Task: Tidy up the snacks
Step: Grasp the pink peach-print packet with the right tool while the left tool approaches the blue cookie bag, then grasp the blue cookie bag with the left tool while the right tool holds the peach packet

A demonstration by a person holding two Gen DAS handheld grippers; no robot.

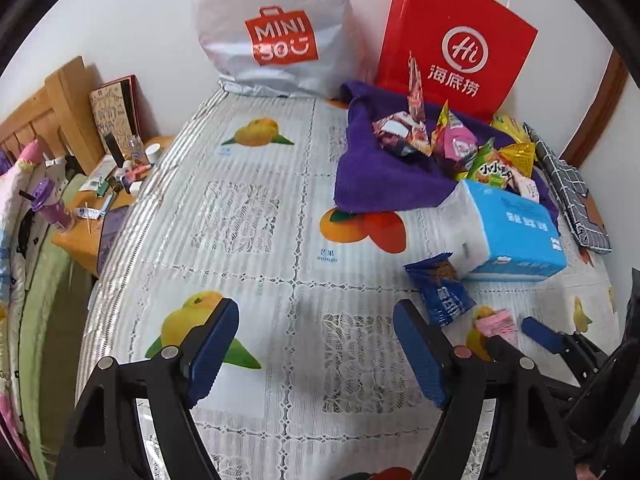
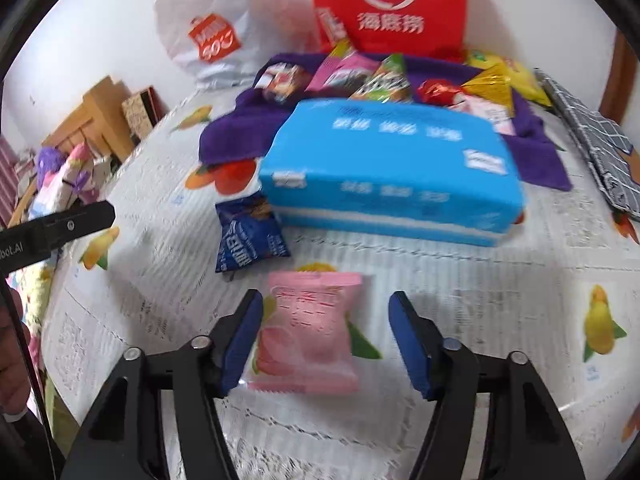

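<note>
Home bedroom. Table under a fruit-print tablecloth (image 1: 256, 216) stands against a white wall. Left of the table: wooden bed headboard (image 1: 52, 120), flowered bedding (image 1: 16, 208), cluttered nightstand (image 1: 112, 184). Shopping bags (image 1: 280, 28) lean on the wall behind the table.

Both grippers are hanging low over the table, pointing forward. Left gripper (image 1: 316, 350) has its jaws spread wide with nothing between them. Right gripper (image 2: 326, 340) is spread wide too, sitting just off to the left one's right side, fingers (image 2: 240, 344) angled down at the surface.
</note>
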